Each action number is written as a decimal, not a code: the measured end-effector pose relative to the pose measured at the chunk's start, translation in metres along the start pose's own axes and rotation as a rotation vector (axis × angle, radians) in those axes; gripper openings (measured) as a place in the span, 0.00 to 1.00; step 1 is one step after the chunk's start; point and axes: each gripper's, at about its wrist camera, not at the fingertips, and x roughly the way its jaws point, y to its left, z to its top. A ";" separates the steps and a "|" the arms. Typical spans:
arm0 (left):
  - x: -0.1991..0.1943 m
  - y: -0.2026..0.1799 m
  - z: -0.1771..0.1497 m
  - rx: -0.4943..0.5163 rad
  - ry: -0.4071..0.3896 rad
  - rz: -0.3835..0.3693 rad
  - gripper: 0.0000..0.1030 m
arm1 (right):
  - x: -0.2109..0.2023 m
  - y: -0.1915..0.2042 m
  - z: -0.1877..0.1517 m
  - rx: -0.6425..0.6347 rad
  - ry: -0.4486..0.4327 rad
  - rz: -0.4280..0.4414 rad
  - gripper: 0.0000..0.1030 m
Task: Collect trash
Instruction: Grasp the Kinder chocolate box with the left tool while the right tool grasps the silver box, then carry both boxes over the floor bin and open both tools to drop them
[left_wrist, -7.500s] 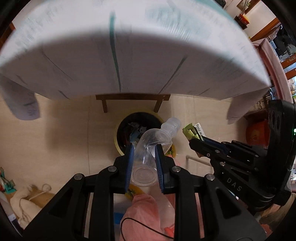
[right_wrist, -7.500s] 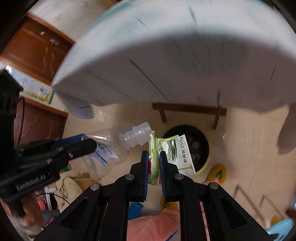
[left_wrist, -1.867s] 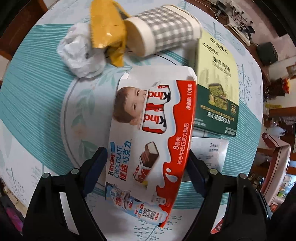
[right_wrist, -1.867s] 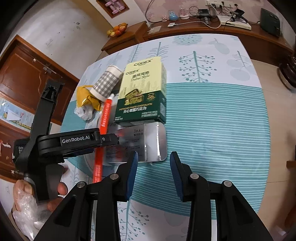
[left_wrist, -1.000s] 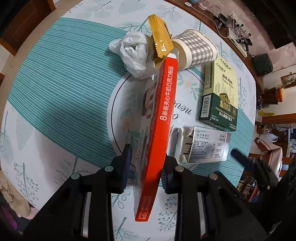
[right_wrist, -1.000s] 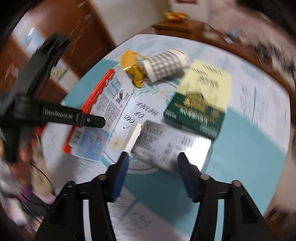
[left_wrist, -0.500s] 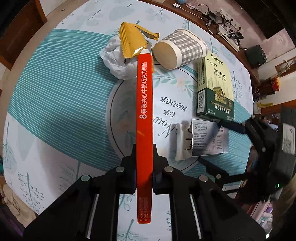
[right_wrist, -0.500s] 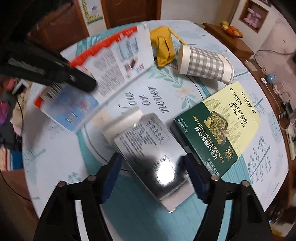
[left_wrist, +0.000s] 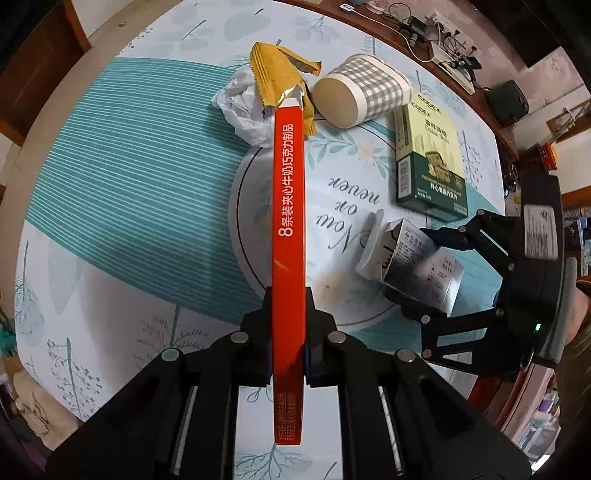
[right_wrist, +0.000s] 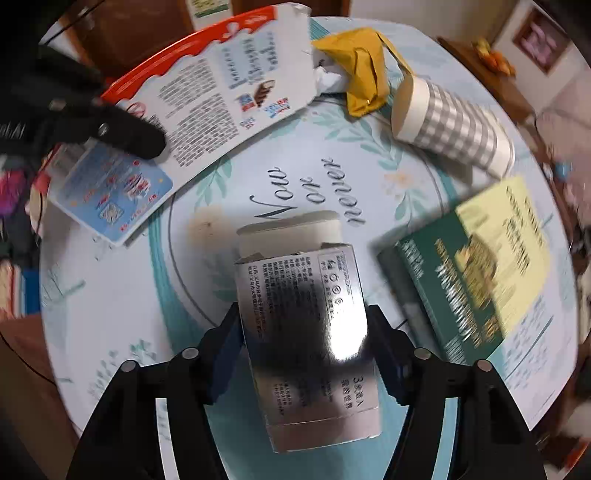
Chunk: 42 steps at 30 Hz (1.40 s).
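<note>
In the left wrist view my left gripper (left_wrist: 288, 299) is shut on a flat red chocolate box (left_wrist: 288, 221), held on edge above the round table (left_wrist: 129, 166). The right wrist view shows that box's printed back (right_wrist: 207, 92), with a left finger (right_wrist: 125, 133) across it. My right gripper (right_wrist: 303, 317) points down over a shiny silver carton (right_wrist: 306, 332). Its jaws are closing and both pads touch the carton's long sides. In the left wrist view the carton (left_wrist: 406, 266) sits tilted, its open flap towards the table's middle.
A yellow wrapper (left_wrist: 277, 81), crumpled white plastic (left_wrist: 240, 107) and a grey checked paper cup (left_wrist: 365, 92) on its side lie at the far side. A green and cream chocolate box (left_wrist: 428, 162) lies just beyond the silver carton. A sideboard with cables stands behind the table.
My left gripper closed fully on the red box, now seen straight edge-on. The right gripper rolled, came down over the silver carton and narrowed onto its sides.
</note>
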 end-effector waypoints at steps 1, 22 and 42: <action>-0.003 0.000 -0.004 0.011 -0.002 0.001 0.08 | -0.001 0.000 -0.001 0.029 -0.003 0.009 0.62; -0.085 0.056 -0.145 0.264 0.002 -0.075 0.08 | -0.082 0.143 -0.100 0.993 -0.239 0.219 0.61; -0.106 0.156 -0.316 0.608 0.072 -0.183 0.08 | -0.061 0.436 -0.108 1.300 -0.286 0.081 0.61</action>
